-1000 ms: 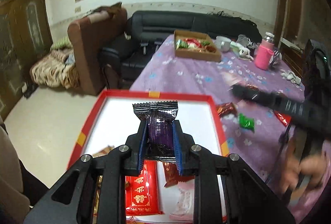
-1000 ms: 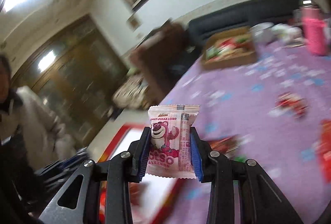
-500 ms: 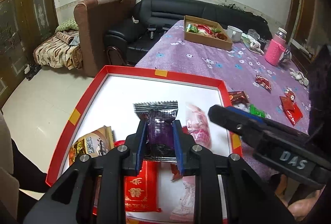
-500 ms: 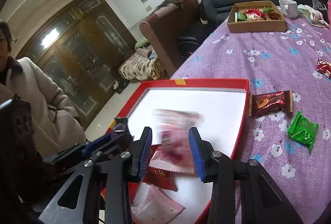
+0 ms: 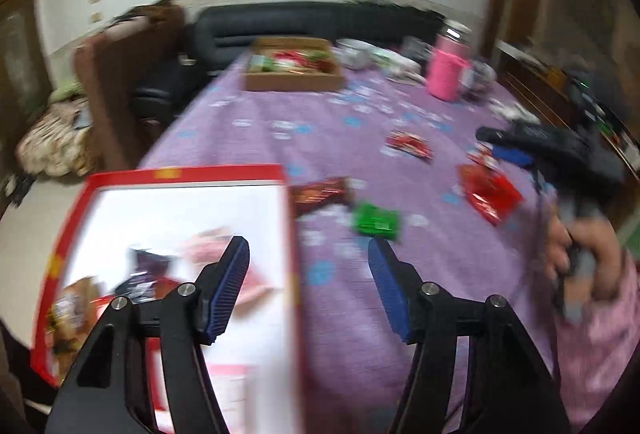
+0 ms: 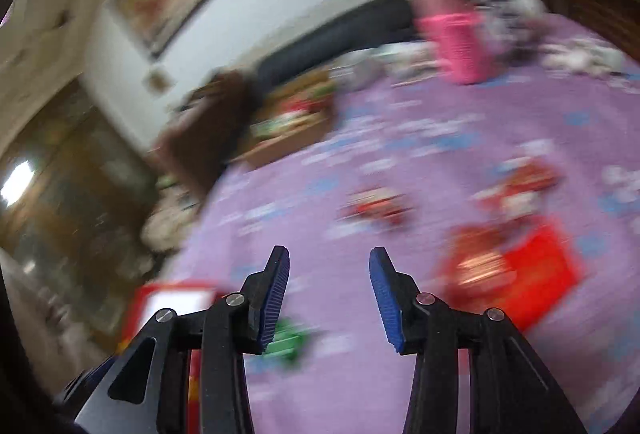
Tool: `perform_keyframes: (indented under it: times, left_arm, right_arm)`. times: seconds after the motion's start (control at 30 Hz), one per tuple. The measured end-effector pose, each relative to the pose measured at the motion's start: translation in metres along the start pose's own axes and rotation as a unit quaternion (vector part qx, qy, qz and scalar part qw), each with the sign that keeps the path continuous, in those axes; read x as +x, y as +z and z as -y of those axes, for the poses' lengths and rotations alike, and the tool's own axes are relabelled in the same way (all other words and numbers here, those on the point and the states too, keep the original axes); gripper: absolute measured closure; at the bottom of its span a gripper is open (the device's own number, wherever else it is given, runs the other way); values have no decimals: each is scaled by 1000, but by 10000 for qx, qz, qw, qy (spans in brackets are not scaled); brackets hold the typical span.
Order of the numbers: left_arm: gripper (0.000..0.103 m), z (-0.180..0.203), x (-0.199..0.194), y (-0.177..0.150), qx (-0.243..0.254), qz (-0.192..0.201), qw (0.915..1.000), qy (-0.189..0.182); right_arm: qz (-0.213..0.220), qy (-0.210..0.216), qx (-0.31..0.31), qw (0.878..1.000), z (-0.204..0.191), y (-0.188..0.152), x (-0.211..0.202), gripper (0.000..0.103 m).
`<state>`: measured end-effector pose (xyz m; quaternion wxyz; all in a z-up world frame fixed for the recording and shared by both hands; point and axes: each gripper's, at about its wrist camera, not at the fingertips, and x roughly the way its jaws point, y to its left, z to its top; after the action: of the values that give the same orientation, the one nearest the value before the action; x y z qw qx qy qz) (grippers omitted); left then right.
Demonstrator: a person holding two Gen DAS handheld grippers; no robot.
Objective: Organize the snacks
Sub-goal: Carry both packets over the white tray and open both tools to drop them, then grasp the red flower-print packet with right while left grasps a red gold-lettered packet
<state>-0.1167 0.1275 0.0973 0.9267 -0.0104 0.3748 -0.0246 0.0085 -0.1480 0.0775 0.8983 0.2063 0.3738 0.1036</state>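
My left gripper (image 5: pixel 308 252) is open and empty, over the right edge of the red-rimmed white tray (image 5: pixel 180 173). The dark purple snack (image 5: pixel 142 274) and the pink snack (image 5: pixel 208 246) lie in the tray with other packets. On the purple cloth lie a brown snack (image 5: pixel 320 191), a green snack (image 5: pixel 376 220) and red packets (image 5: pixel 490 193). My right gripper (image 6: pixel 329 266) is open and empty above the cloth, with the green snack (image 6: pixel 288 344) under its left finger and red packets (image 6: pixel 516 270) to its right. The right gripper also shows in the left wrist view (image 5: pixel 520 141).
A brown cardboard box of snacks (image 5: pixel 294 67) and a pink bottle (image 5: pixel 446 73) stand at the table's far end with cups and cloths. A black sofa (image 5: pixel 312 21) and a brown armchair (image 5: pixel 120 73) stand beyond. Both views are motion-blurred.
Both grippers opened and let go: the purple snack and the pink snack now lie in the tray. Both grippers have swung right, out over the cloth.
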Motion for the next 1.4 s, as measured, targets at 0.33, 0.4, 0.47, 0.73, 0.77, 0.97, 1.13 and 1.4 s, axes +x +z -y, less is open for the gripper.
perform_keyframes:
  times: [0.33,0.4,0.47,0.73,0.77,0.97,1.13,1.4]
  left_arm:
    - [41,65,43,26,588,-374,9973,-236]
    - [41,71,50,30,654,-414,9969,-157]
    - [41,75,55,34,736,-422,9964,-83]
    - [36,101,96,57,632,-532,9960,-333]
    - [36,109,101,61,644,-509,9959,-381]
    - [36,164,138,70,972,-556,9920,-583]
    - [36,181,157,71,951,-754,9897,-765]
    - [36,190,176,66,1015,-893,9872,-842]
  right_arm:
    - [-636,-769,855,9913,79,47,52,58]
    - [-741,-886,910,9891,73,48,64,58]
    - [-730,-1030,783,9889,69,49,75,58]
    - [-457,-1480,-286,9875,65,50,80,76]
    - [-397,-1310,-29,9906,75,54,73,80]
    - [-185,-647,897,9937,121,69,55,102]
    - [-350,-135,1227,9917,131,75,51,101]
    - [-827,-390,440,9948,96,67,67,72]
